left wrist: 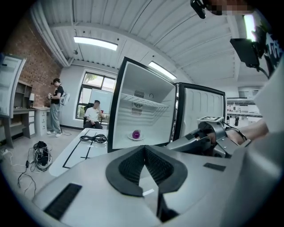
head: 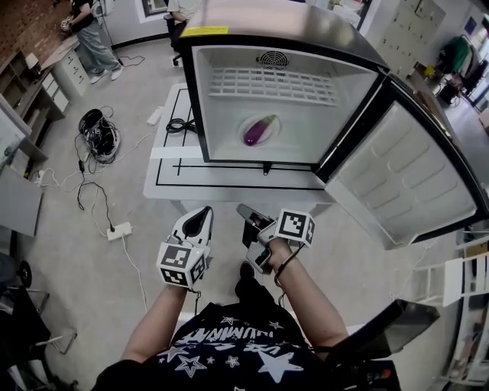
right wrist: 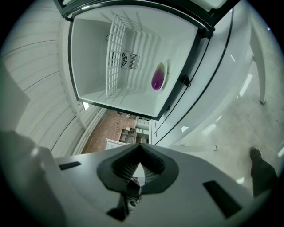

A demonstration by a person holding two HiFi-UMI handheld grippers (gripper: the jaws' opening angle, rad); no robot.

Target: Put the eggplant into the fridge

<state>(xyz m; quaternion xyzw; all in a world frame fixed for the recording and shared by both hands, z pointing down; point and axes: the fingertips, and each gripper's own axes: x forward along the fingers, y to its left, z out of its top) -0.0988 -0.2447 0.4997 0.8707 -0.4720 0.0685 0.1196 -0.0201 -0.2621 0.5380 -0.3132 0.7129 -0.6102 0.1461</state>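
Fridge (head: 286, 23): one, at 12 o'clock from your grippers in the head view, standing on the table with its cavity facing you.
Door (head: 405, 183): one, swung wide open toward 3 o'clock.
Table (head: 172, 176): one, white with black line markings, reaching out from under the fridge toward 9 o'clock.
People: two in the background, one standing (head: 92, 34) at 10 o'clock and one seated (head: 182, 11) at 11 o'clock.
Wire shelf (head: 271, 84): one, white, high in the cavity.
Left gripper (head: 200, 216): your left tongs are closed on nothing, held low in front of the table edge.
Right gripper (head: 243, 208): your right tongs are also closed and empty, just beside the left pair, at its 3 o'clock.
Cable coil (head: 179, 124): one, black, on the table at the fridge's 9 o'clock side.
Plate (head: 273, 136): one, white, on the fridge floor.
Eggplant (head: 258, 130): one, lying flat on the plate inside the fridge. In the head view its long axis runs from 7 o'clock to 1 o'clock, purple body toward you, paler end toward the back wall.
Yellow label (head: 204, 31): one, on the fridge's top front edge; you cannot read its print.
Marker cubes: two, one per gripper, carrying square black-and-white patterns and no words.
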